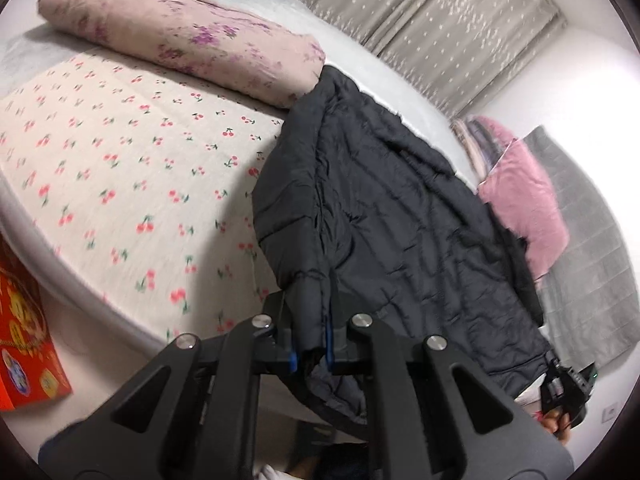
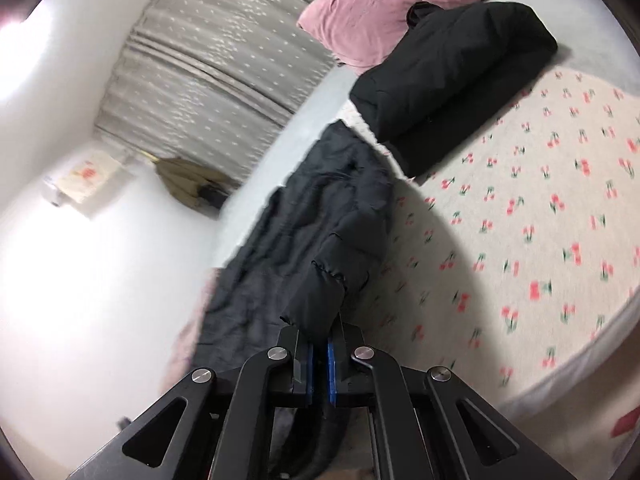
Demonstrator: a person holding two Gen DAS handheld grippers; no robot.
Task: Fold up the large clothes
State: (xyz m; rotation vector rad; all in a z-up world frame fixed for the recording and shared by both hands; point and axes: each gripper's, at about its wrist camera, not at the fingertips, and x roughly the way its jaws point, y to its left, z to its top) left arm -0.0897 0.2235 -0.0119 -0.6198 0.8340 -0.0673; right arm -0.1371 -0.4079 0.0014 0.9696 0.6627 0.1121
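Over the bed (image 1: 120,184), 2 grippers pinch the jacket (image 1: 384,216).

Dark quilted puffer jacket (image 1: 380,208) crumpled, draped over bed edge; second black garment (image 2: 452,68) folded on bed.

Open cherry-print sheet (image 1: 120,168) gives the widest free stretch, left of the dark quilted jacket (image 1: 384,216) in left wrist view. Far end blocked by folded floral quilt (image 1: 180,36), touching jacket's top edge. Pink pillow (image 1: 524,204) sits just beside jacket's other side, little gap there. Red box (image 1: 28,332) stands off the bed edge, low left. Right wrist view: folded black garment (image 2: 452,68) lies across the sheet's far part, against pink pillow; bare sheet free nearer. Floor by curtain (image 2: 208,68) holds a tan bundle (image 2: 188,184).
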